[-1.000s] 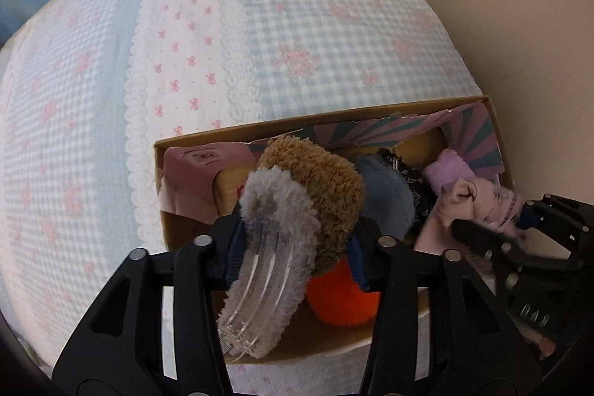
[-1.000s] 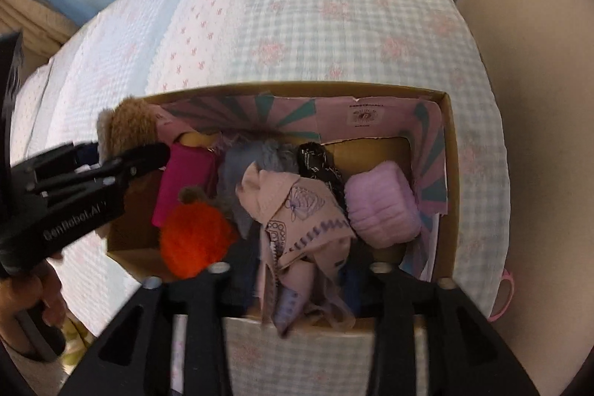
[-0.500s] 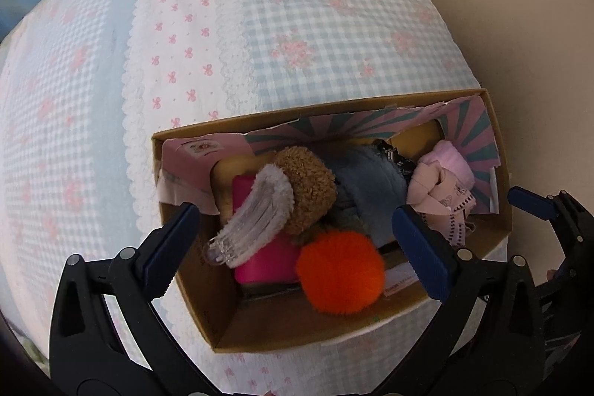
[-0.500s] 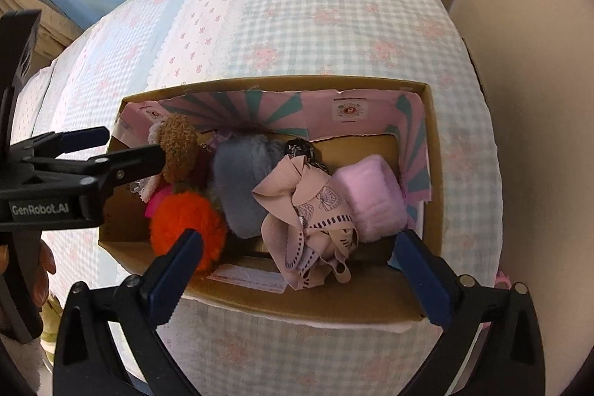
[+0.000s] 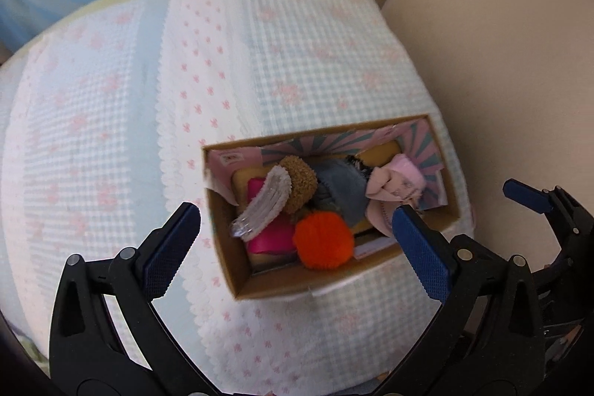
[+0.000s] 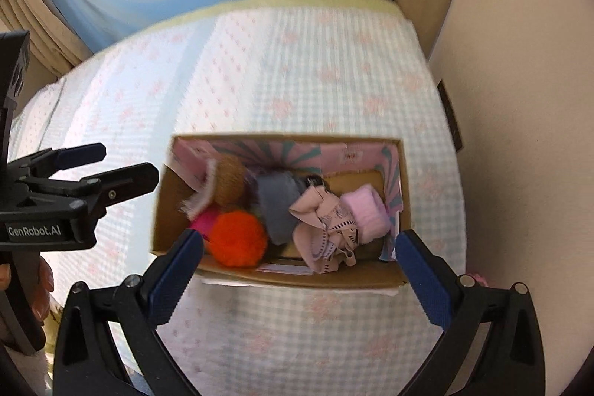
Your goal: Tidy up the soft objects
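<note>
Left wrist view: I see the quilt [image 5: 111,136] filling most of the frame, the box [image 5: 237,270] right of centre on it (soft things packed inside), my left gripper [image 5: 297,240] spread wide and empty, then the orange pompom [image 5: 322,240]. My right gripper [image 6: 297,264] is likewise spread, empty.

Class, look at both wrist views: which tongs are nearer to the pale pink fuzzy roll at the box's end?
Right. The pink fuzzy roll lies at the box end on the right tongs' side; the left tongs are over the opposite end.

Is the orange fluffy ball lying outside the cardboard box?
No, the orange fluffy ball sits inside the cardboard box among the other soft things.
</note>
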### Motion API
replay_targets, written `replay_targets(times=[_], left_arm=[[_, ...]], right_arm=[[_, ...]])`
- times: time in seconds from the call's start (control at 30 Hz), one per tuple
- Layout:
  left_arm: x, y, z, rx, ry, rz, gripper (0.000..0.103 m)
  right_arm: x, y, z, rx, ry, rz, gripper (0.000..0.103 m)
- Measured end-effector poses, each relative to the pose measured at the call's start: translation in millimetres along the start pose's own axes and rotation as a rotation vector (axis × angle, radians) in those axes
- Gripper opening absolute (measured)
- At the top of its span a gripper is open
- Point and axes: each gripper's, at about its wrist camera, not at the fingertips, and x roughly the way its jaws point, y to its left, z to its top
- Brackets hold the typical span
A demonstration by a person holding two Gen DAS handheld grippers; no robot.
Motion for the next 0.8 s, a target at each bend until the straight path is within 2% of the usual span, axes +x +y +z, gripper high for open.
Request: replay_targets(times=[0.23, 0.37, 0.57, 0.8], left_arm=[[-105, 20, -8, -0.012, -0.140, -0.018, 0.103], [-169, 40, -20, -0.013, -0.234, 0.021, 0.103], [-251, 79, -46, -0.063, -0.373, 0.090, 0.103], [-310, 104, -81, -0.085, -0.516, 0.161, 0.103]], right_arm=[[-75, 46, 6, -0.007, -0.098, -0.011, 0.103], [-117, 71, 8, 0.031, -0.152, 0.011, 0.103], [-173, 109, 10, 0.045, -0.252, -0.014, 0.103], [-220, 146, 8, 0.015, -0.383, -0.039, 0.103]])
